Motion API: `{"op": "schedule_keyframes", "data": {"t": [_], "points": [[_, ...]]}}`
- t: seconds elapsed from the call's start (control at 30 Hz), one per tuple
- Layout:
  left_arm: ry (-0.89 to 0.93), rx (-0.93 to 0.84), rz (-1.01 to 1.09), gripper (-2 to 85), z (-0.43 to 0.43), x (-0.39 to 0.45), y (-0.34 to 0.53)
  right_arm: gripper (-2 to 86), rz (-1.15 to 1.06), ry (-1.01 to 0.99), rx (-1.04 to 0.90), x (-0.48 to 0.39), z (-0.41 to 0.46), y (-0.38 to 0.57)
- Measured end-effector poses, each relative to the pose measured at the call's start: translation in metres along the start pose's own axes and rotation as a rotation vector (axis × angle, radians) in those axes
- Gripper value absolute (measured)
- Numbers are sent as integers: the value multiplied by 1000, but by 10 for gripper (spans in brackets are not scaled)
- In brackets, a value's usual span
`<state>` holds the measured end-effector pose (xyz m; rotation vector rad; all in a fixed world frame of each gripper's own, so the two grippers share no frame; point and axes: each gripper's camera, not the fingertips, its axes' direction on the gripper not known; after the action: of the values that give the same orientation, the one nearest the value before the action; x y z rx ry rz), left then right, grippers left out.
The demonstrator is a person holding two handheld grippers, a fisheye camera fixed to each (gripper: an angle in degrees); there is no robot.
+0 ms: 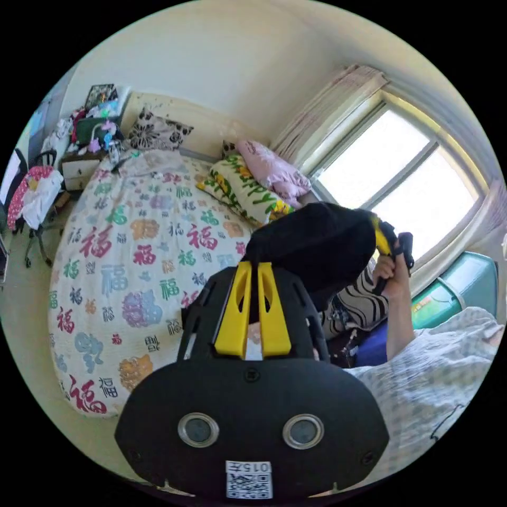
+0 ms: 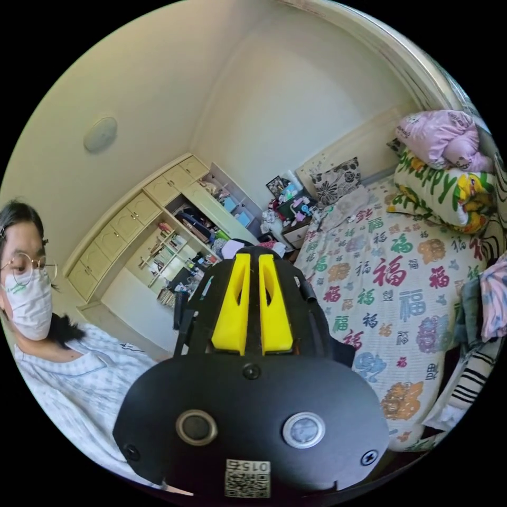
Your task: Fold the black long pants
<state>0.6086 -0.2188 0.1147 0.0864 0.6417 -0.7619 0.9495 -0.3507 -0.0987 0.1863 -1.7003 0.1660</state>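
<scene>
In the left gripper view, the left gripper (image 1: 252,266) has its 2 yellow jaws close together with black cloth between them, so it looks clenched on the black long pants (image 1: 311,245), which hang bunched in the air beyond the patterned bed (image 1: 132,274), toward the window (image 1: 401,185). Past the pants, the right gripper (image 1: 381,238) grasps their far edge. In the right gripper view its jaws stand nearly closed above the bed; what they pinch isn't visible there. The risk, I judge: bunched cloth slips free, or lands wrinkled on the bed.
</scene>
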Motion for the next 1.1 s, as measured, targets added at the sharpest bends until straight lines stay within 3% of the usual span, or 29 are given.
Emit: {"op": "schedule_keyframes", "data": {"t": [0.17, 0.4, 0.67, 0.9, 1.0, 1.1], "points": [[-131, 184, 294, -6, -37, 77, -65, 15, -108, -40, -42, -9, -40, -26], [-197, 313, 576, -6, -37, 185, -94, 20, -239, -57, 79, -46, -98, -51], [-12, 210, 512, -6, 22, 229, -147, 40, -267, 105, 98, -73, -130, -91], [19, 152, 764, -6, 41, 277, -98, 128, -447, 362, -21, -133, -143, -53], [41, 117, 780, -6, 52, 280, -85, 134, -493, 430, -140, -157, -116, -46], [65, 82, 743, -6, 64, 272, -77, 133, -472, 469, -72, -164, -116, -30]]}}
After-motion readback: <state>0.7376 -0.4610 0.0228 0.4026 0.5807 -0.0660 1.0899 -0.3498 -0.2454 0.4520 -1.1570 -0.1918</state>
